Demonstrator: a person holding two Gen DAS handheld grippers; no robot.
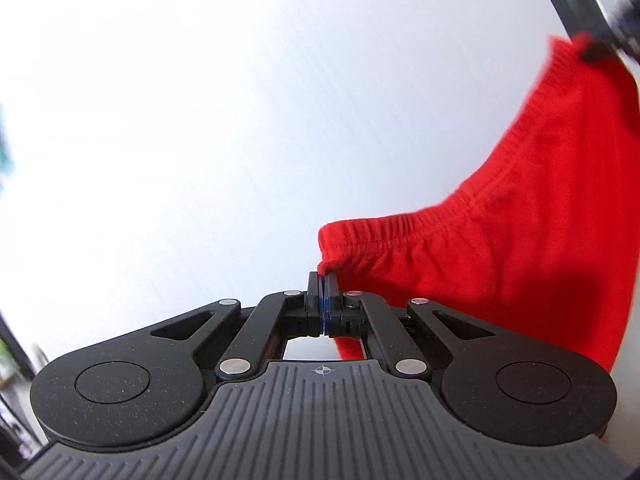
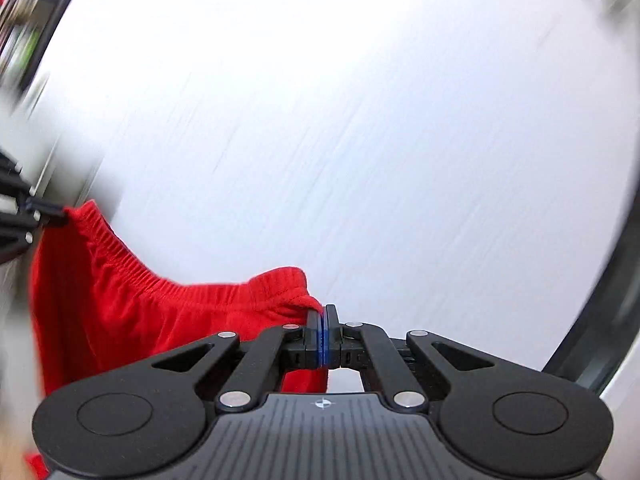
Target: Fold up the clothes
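Red shorts [image 1: 532, 220] with a gathered elastic waistband hang stretched between my two grippers above the white table [image 1: 200, 140]. My left gripper [image 1: 322, 278] is shut on one corner of the waistband, the cloth pinched at its tips. In the right wrist view my right gripper [image 2: 323, 311] is shut on the other waistband corner of the red shorts [image 2: 120, 300]. Each view shows the other gripper at the far end: the right gripper [image 1: 596, 50] at upper right, the left gripper [image 2: 60, 214] at the left edge. The legs of the shorts hang down out of sight.
The white table [image 2: 380, 140] fills both views, blurred by motion. A dark table edge [image 2: 600, 320] curves along the right of the right wrist view. Blurred room clutter [image 2: 24, 20] shows beyond the top left corner.
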